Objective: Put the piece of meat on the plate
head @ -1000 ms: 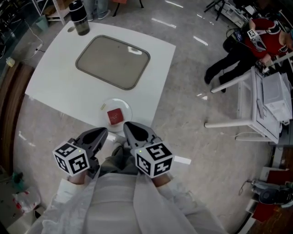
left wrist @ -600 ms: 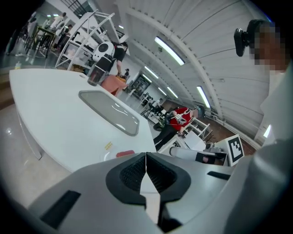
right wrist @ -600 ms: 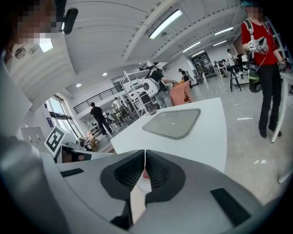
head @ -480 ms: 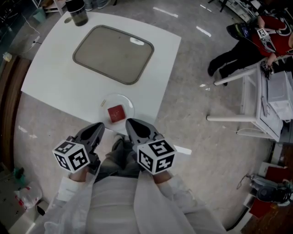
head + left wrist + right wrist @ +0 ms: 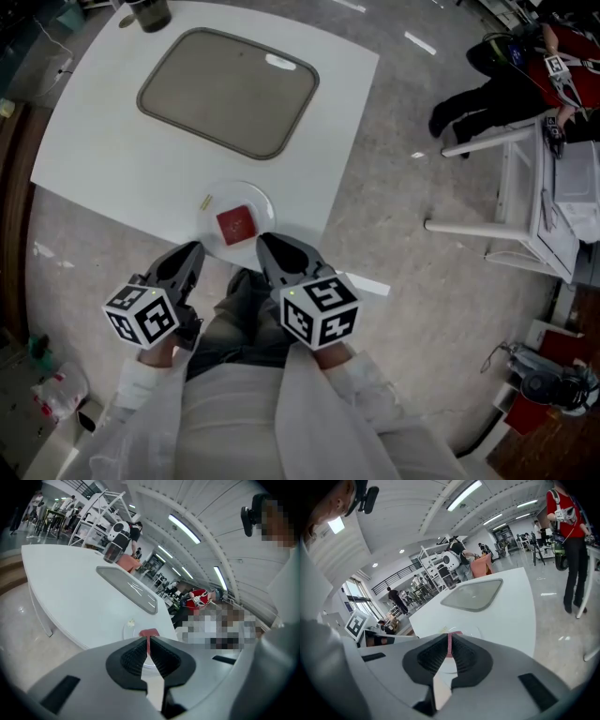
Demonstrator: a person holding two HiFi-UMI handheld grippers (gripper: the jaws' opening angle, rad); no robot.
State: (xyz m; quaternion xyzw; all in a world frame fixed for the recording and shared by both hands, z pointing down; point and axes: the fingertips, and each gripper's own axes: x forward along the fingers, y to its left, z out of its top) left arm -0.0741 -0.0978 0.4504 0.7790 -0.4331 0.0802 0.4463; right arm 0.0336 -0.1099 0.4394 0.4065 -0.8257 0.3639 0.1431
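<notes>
Meat (image 5: 235,223) on plate (image 5: 265,202), just beyond right claw (image 5: 264,245)

— What's on the bench (image 5: 112,141)?
— A flat grey tray (image 5: 228,91) in the middle. A dark tumbler (image 5: 148,13) stands at the far corner, apart from it.
— And off to the right?
— A white rack (image 5: 572,197) on the grey floor (image 5: 403,300), with a person in red (image 5: 506,84) beside it.

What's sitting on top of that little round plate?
A red piece of meat lies in the middle of the plate, and a small pale scrap sits at its rim. The part of the plate under the meat is covered.
</notes>
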